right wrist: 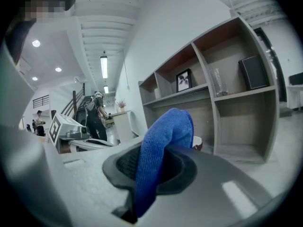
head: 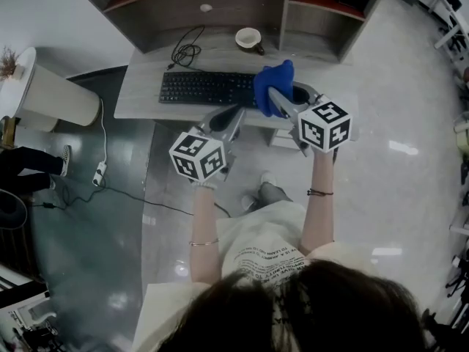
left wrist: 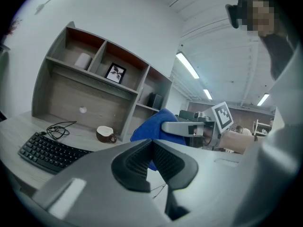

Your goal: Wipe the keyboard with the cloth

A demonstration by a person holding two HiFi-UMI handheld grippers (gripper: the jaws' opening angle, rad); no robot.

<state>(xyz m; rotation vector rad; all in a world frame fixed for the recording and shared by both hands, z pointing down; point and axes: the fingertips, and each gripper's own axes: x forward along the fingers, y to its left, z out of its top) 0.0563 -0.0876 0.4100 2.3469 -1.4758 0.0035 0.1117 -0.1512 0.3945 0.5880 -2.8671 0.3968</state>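
Cloth clamped in right tool, near keyboard

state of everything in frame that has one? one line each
left hand-held gripper: shut, nothing between the jaws
right hand-held gripper: shut on the cloth
blue cloth: pinched in the jaws, bunched, sticking up past them
keyboard: flat on the desk
mug: upright, behind the keyboard
cable: loosely coiled on the desk

Grey desk: keyboard, cup, coiled cable.
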